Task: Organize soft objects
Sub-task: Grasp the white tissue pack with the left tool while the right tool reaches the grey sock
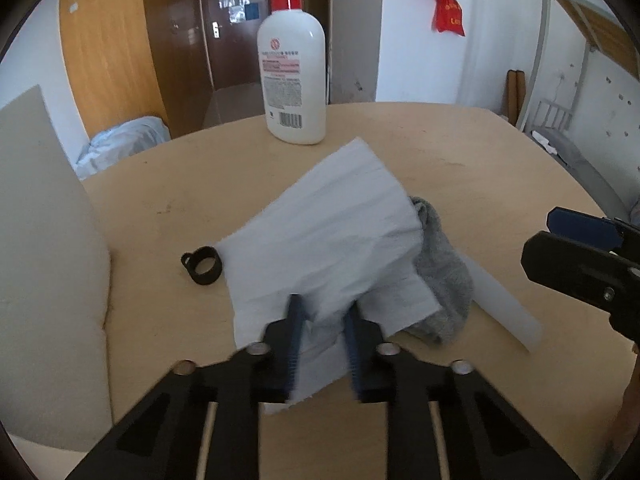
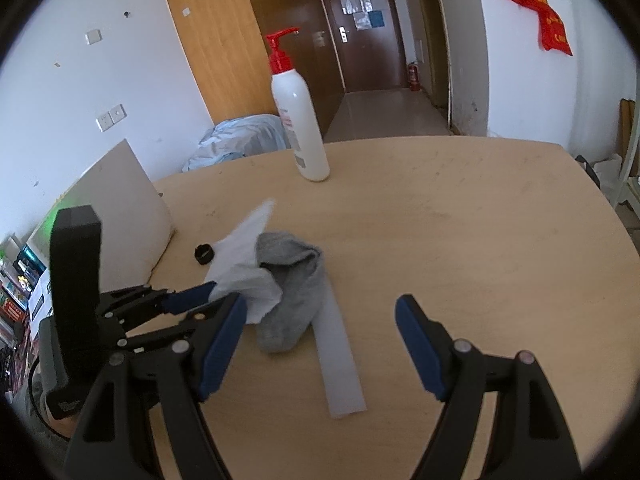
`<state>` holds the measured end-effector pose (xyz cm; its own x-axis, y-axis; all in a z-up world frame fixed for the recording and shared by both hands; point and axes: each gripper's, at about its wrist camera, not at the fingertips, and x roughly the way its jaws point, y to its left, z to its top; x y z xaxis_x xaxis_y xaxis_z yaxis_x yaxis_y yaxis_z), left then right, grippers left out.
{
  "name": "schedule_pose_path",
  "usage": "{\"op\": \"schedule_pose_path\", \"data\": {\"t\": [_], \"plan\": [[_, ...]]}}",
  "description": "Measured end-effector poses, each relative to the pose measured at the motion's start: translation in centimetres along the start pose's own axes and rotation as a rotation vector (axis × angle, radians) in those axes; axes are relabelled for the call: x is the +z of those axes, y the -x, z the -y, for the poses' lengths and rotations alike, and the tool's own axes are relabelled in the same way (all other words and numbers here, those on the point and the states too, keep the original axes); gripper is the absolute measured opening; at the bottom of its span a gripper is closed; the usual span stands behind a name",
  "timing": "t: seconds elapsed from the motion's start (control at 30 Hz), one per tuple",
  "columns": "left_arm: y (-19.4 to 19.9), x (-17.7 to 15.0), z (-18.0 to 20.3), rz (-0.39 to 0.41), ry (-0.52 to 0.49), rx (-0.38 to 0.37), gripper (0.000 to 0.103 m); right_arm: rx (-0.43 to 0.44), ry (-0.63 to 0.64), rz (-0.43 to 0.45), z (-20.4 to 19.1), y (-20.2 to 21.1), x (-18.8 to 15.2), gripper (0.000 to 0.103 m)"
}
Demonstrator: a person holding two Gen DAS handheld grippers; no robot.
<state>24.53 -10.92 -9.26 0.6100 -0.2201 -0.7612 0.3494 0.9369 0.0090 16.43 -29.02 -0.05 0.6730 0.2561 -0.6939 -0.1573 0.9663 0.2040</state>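
matt wooden table [image 2: 460, 240], fuzzy knit sock [image 2: 292, 304]

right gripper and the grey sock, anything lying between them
In the right wrist view, only a translucent white plastic strip lies between the open right gripper and the grey sock; the sock's end rests on the strip, the rest is bare table.

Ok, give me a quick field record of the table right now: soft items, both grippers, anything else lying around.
white cloth: lifted at the near edge, partly over the sock
grey sock: on the table, lying across a translucent strip
left gripper: shut on the white cloth
right gripper: open, nothing between its fingers
pump bottle: upright at the far edge
black ring: left of the cloth
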Motion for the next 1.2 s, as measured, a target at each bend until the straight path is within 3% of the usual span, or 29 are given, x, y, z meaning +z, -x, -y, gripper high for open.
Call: {"op": "schedule_pose_path", "data": {"t": [0.23,0.5,0.8,1.2], "plan": [[3.0,-0.3,-0.9,0.08,0.028,0.035,0.009,0.004,0.017,0.003,-0.5,0.0,0.1,0.08],[4.7,-1.1,-3.2,0.106,0.08,0.065,0.009,-0.004,0.079,-0.044,-2.1,-2.7,0.5,0.08],[4.7,-1.3,-4.3,0.102,0.11,0.019,0.009,-0.041,0.16,-0.068,-3.8,-5.4,1.8,0.08],[5.7,-1.6,-4.9,0.126,0.124,0.022,0.009,-0.07,0.191,-0.083,-4.2,-6.7,1.7,0.079]]}}
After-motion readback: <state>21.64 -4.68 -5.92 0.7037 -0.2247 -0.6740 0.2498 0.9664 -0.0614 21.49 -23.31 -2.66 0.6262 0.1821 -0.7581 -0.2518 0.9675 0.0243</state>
